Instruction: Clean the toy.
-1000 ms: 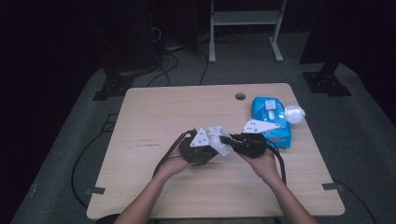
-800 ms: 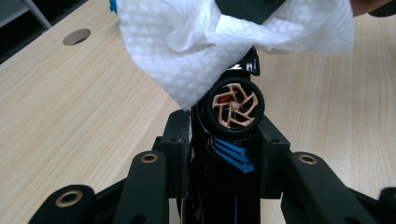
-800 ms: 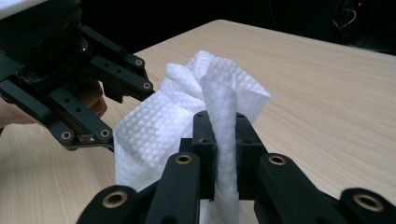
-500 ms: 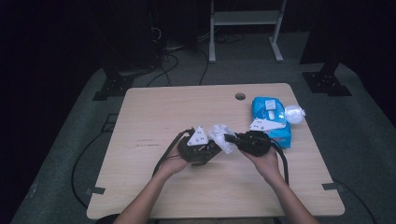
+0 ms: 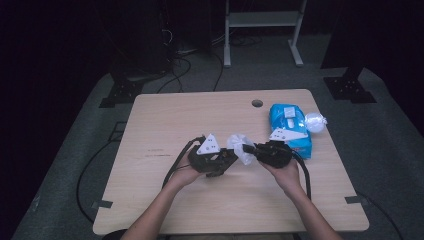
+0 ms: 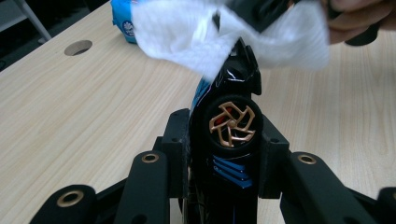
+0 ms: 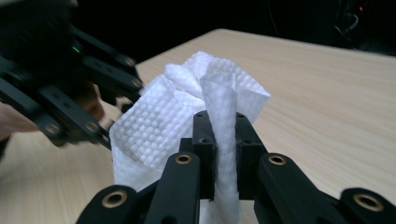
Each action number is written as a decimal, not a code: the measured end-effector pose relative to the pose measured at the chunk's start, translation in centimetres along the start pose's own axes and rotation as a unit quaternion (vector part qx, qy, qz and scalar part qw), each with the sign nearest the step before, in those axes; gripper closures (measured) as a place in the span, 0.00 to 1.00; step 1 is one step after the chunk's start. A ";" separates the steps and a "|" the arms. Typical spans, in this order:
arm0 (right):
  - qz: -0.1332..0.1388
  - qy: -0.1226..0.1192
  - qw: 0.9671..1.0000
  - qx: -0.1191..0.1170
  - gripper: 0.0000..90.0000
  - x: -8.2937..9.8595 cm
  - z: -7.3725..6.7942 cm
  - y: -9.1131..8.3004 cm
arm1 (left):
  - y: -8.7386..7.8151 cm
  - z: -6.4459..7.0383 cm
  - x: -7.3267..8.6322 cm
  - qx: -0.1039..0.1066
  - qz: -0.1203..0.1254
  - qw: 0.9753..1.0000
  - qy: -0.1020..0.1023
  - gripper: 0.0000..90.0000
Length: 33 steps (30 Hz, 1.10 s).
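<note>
- A person sits at a light wooden table (image 5: 165, 120) and holds a claw in each hand, the two meeting near the table's middle.
- The left claw (image 6: 227, 140) is closed on a black toy car (image 6: 229, 135). The car stands on end between the jaws, one bronze-spoked wheel facing the camera, blue stripes below it.
- The right claw (image 7: 219, 140) is clamped on a white wipe (image 7: 187, 112), a fold of it pinched between the jaws and the rest bunched up above and beside them.
- In the left gripper view the wipe (image 6: 210, 32) drapes over the upper end of the car, touching it.
- In the high view the wipe (image 5: 240, 148) sits between the two claws, just above the table.
- A blue pack of wipes (image 5: 290, 125) lies near the table's right edge, behind the right hand (image 5: 286, 172), with a crumpled white wad (image 5: 315, 121) just beside it.
</note>
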State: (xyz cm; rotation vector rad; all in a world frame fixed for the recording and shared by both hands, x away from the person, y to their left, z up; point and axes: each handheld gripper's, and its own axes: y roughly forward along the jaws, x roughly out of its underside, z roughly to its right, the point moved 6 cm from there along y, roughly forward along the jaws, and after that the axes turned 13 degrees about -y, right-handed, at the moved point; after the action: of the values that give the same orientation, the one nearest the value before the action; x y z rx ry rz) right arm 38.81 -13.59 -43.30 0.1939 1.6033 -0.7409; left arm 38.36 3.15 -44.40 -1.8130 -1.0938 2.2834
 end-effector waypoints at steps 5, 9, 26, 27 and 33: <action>-0.023 0.030 0.999 0.002 0.91 2.0 0.9 0.5 | -0.1 -0.1 -0.1 0.001 0.002 1.000 -0.001 0.71; -0.006 0.032 0.999 -0.007 0.91 1.1 0.5 0.4 | 0.0 0.1 -0.2 -0.001 0.002 1.000 0.004 0.71; -0.017 0.031 0.999 -0.006 0.91 1.3 0.6 0.7 | -0.1 0.2 -0.3 0.001 0.006 1.000 0.006 0.71; -0.012 0.025 1.000 -0.005 0.91 0.8 0.5 0.5 | -0.1 0.3 -0.3 0.000 0.007 1.000 0.005 0.71; 0.017 -0.007 1.000 -0.011 0.91 -1.7 -1.2 0.0 | 0.1 0.6 -0.4 -0.001 0.004 1.000 0.012 0.71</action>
State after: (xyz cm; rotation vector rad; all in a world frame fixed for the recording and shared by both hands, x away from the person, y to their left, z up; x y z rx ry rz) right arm 38.15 -12.47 -41.75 0.1997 1.5909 -0.6978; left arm 38.01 2.59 -44.14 -1.8442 -1.0879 2.2585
